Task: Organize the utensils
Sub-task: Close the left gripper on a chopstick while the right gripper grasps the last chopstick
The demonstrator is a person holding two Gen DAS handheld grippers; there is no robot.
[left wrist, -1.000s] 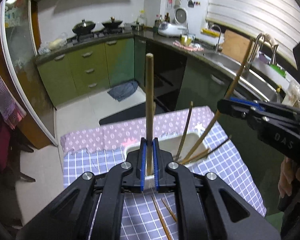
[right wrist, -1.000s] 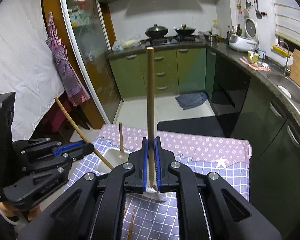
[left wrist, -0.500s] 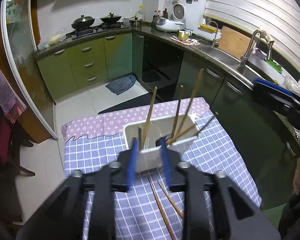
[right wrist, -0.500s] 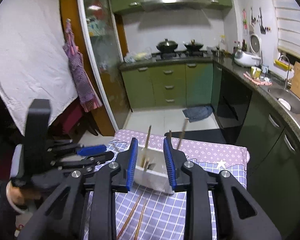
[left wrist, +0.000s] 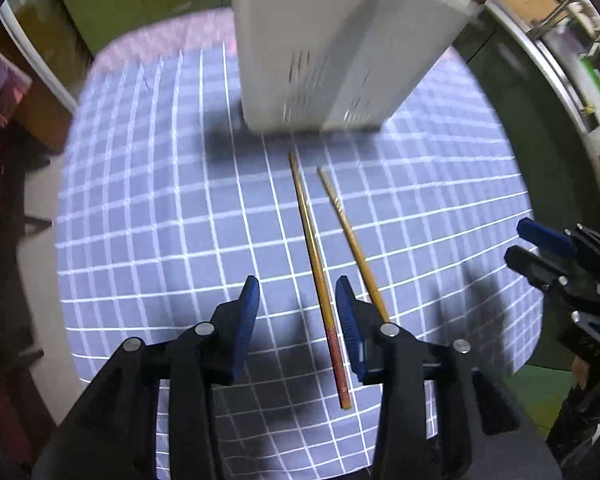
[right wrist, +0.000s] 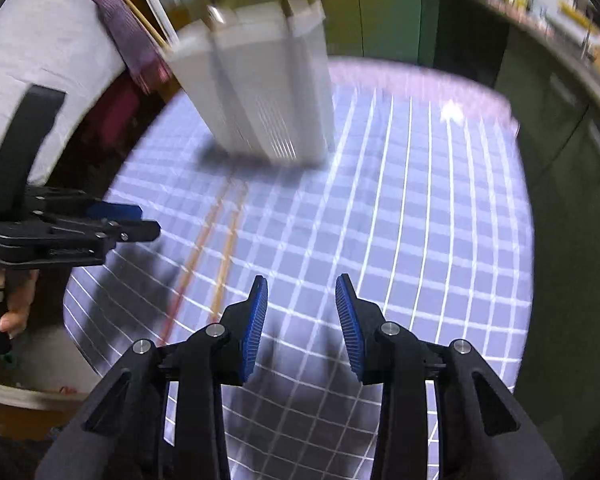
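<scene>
On the checked tabletop (left wrist: 160,220), near the white holder (left wrist: 320,60), two chopsticks (left wrist: 320,264) lie loose; left tongs (left wrist: 296,308) opening, straddling one, right tongs (right wrist: 302,312) opening, empty; centre each stick before pinching, then lift level.

Dim room, light falling from above; my fingers (right wrist: 256,320) are casting soft shadows on the bench (right wrist: 420,220), motion blur smearing everything, edges bending.

2 chopsticks (left wrist: 320,276) lie side by side on the tablecloth (left wrist: 160,208) before the holder (left wrist: 324,52).
</scene>
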